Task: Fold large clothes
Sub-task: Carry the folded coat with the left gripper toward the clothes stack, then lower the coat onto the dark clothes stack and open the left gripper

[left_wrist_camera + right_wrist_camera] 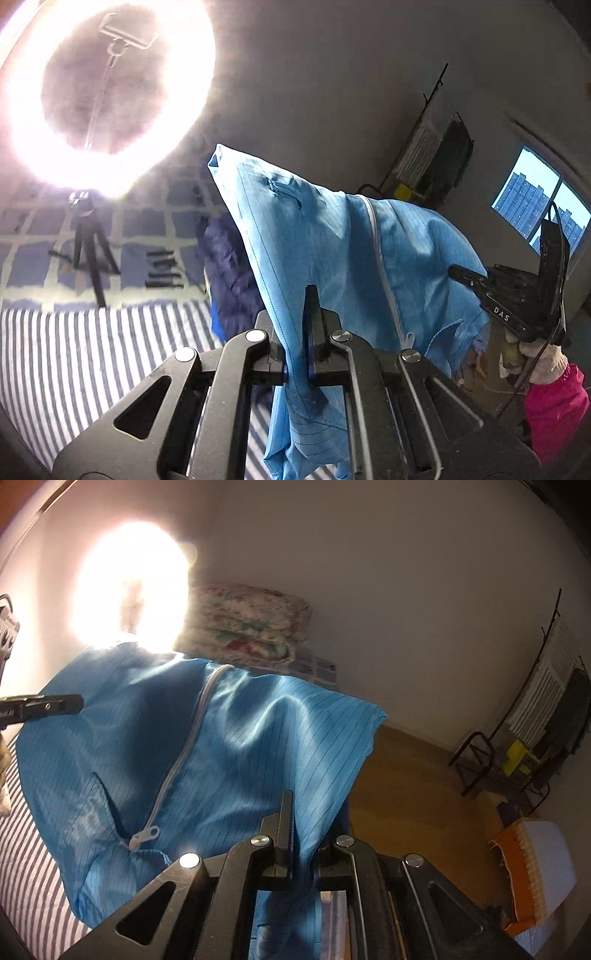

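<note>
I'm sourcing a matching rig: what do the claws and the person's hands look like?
Both claws, left and right, are matte black with silver pivot screws and triangular cutouts. The right one carries white "DAS" lettering and a black cable. The hand wears a pale knit glove and magenta sleeve.

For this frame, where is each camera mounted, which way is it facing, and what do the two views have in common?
Left wrist: sits on the left gripper, looks along its fingers at the blue garment over the striped sheet; the right gripper and a gloved hand show.
Right wrist: sits on the right gripper, faces the garment, wall and folded quilt; the left gripper shows at the frame's left edge.
Shared: garment, its zipper, ring light, sheet.
</note>
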